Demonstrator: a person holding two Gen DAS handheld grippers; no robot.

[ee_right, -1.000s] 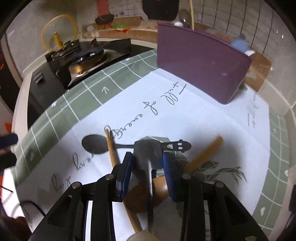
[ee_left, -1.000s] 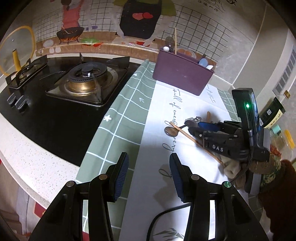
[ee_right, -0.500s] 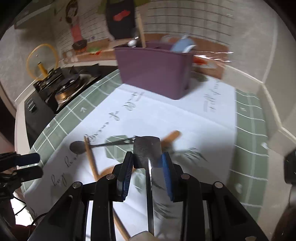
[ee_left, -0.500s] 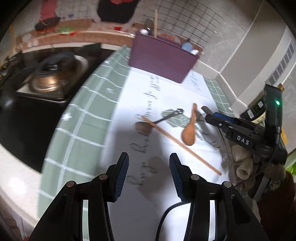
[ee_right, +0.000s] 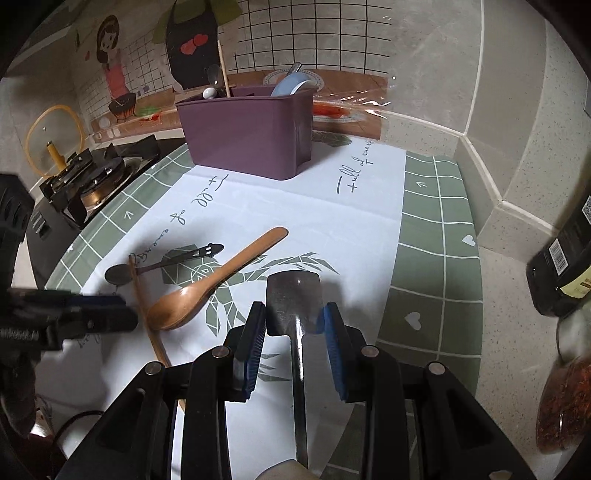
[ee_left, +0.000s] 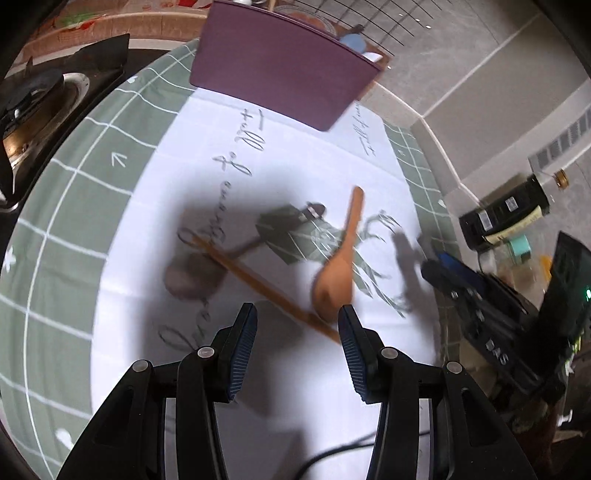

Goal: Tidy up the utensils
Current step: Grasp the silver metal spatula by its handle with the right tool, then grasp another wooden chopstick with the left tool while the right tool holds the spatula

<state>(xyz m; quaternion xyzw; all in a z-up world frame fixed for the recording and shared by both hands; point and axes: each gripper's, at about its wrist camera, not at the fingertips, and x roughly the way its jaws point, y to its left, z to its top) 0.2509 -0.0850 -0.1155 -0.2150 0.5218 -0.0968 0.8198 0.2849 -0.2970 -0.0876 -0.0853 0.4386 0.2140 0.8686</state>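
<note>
My right tool (ee_right: 294, 325) is clenched on the spatula (ee_right: 293, 295), lifted above the tabletop's near edge; left tool (ee_left: 297, 332) is released. Next I carry it to the purple bin (ee_right: 247, 136) at the far edge.

stove (ee_right: 99, 181): left of the cloth
pan lid (ee_right: 55, 146): upright behind the stove
dark bottle (ee_right: 565, 273): far right, on the counter

Tiled wall (ee_right: 332, 33), speckled countertop (ee_right: 509, 295).
</note>
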